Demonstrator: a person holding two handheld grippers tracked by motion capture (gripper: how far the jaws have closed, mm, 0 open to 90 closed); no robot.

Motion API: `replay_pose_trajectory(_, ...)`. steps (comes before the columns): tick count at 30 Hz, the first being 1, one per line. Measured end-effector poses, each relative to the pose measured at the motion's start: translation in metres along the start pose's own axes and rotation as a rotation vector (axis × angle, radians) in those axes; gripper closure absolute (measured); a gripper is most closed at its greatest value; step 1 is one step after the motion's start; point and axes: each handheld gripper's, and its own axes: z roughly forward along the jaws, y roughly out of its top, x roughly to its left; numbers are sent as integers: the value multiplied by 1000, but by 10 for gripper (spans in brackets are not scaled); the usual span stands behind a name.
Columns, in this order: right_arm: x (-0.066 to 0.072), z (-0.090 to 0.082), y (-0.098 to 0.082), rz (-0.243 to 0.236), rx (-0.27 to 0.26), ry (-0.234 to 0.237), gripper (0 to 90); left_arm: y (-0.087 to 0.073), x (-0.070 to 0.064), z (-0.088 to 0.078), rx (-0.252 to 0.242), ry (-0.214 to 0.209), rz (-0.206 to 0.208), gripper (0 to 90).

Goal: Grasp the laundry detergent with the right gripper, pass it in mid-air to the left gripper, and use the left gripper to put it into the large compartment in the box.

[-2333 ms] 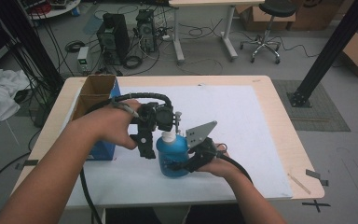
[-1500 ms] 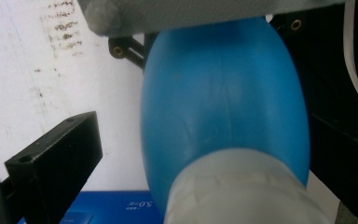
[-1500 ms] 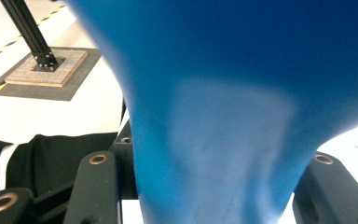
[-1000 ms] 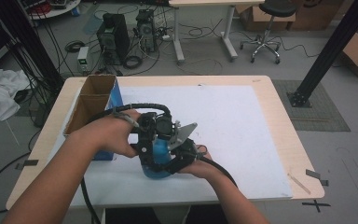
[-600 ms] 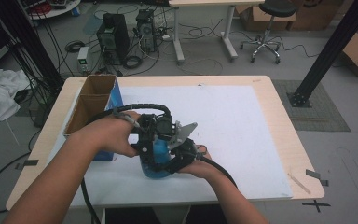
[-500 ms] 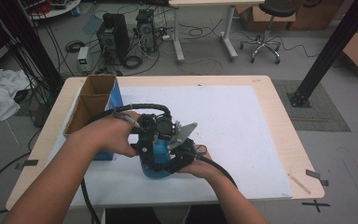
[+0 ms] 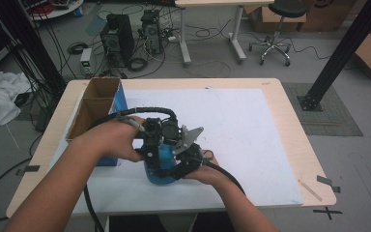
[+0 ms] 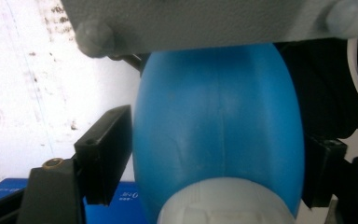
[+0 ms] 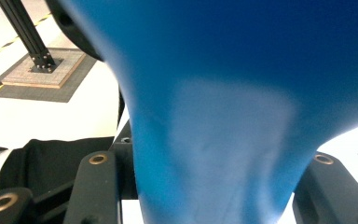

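While right claw (image 9: 205,196) pinches blue bottle (image 8: 219,126), white-capped, rounded; left claw (image 8: 214,163) closing, pads at its sides.

My left forearm comes in from seven o'clock, hand wrapped over the left gripper (image 7: 157,145), which points down. Its jaws have just been closing, and the pads now sit against both sides of what stands between them. My right forearm enters from five o'clock; the right gripper (image 7: 183,162) lies level, pointing toward nine o'clock, jaws clamped tight on its load.
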Motion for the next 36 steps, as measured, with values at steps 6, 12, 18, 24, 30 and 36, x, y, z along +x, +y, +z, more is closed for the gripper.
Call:
replay_pose_trajectory(6,-1,1,0,-7,5,-3,454,-1,0,1,-1,4,-5,273)
replay_pose_trajectory(12,-1,1,0,-3,5,2,454,-1,0,1,9,-4,4,299)
replay_pose_trajectory(18,-1,1,0,-8,2,0,454,0,0,1,10,-1,2,304)
replay_pose_trajectory(24,-1,1,1,4,-2,3,454,-1,-1,1,10,1,0,339)
replay_pose_trajectory(30,0,1,1,9,-1,7,454,0,-1,1,12,-4,-5,376)
replay_pose_trajectory(36,0,2,0,5,2,6,454,1,-2,2,21,1,-1,383)
